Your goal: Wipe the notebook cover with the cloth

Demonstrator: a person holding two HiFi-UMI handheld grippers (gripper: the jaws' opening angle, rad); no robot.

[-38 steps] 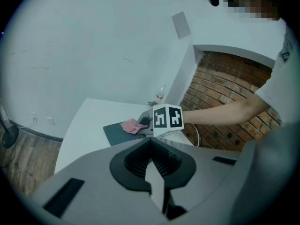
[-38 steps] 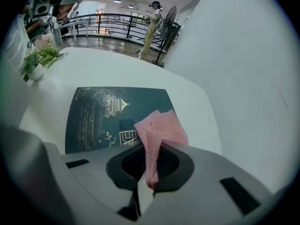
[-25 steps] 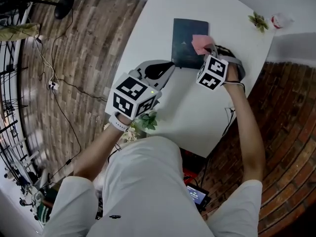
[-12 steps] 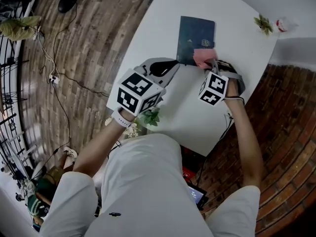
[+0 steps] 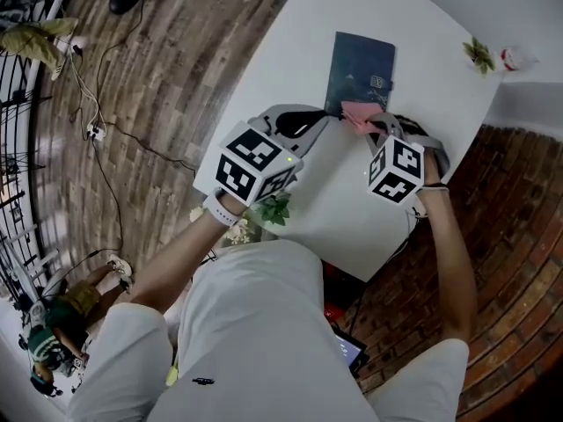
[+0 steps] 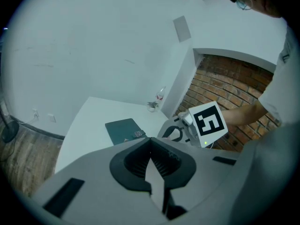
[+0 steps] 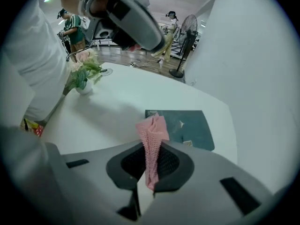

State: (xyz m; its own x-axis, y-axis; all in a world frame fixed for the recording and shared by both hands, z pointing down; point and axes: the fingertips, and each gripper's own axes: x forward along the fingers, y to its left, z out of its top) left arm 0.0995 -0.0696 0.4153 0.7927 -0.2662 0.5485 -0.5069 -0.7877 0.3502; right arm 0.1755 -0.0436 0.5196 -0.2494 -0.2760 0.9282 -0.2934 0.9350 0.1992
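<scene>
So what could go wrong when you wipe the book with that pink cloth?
The notebook lies loose on the table. The left tongs, shut and empty, are not pinning it, so a wipe might push it along. The right tongs pinch only a thin fold of the cloth, which could slip out or snag on the cover's small clasp.

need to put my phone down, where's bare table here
Bare table lies left of the notebook, out to the table edge, and between the notebook and the small plant. Crowded at the notebook's near edge: the left gripper, the right gripper and its cloth.
</scene>
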